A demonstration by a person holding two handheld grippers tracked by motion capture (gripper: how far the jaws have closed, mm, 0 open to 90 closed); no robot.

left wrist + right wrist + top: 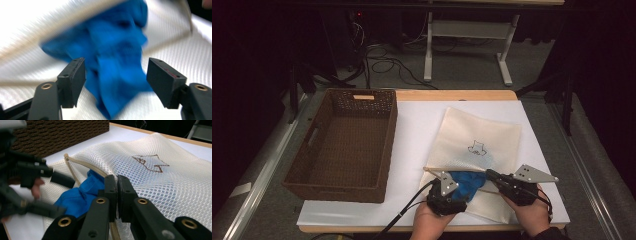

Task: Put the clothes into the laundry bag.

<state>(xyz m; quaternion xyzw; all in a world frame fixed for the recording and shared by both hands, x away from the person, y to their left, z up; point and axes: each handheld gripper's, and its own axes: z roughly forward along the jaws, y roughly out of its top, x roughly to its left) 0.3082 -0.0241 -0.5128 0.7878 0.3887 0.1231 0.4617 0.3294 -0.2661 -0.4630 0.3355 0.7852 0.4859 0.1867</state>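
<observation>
High view: we log a cream mesh laundry bag (pixel 477 150) lying on the white table (pixel 417 125), its mouth toward the person, a blue cloth (pixel 466 184) half in that mouth, and a brown wicker basket (pixel 347 145) standing apart to the left; the left gripper (pixel 446 192) sits at the cloth, the right gripper (pixel 492 175) at the bag's rim. Left gripper view: jaws spread wide with the blue cloth (pixel 115 62) between them, not yet pinched (frame is motion-blurred). Right gripper view: jaws clenched on the bag's zipper edge (pixel 100 172), lifting it so the mouth gapes over the cloth (pixel 80 195). Handling note: we judge the stuffing goes best if the right keeps the rim raised and taut while the left pinches a thick fold and pushes it deep inside.
</observation>
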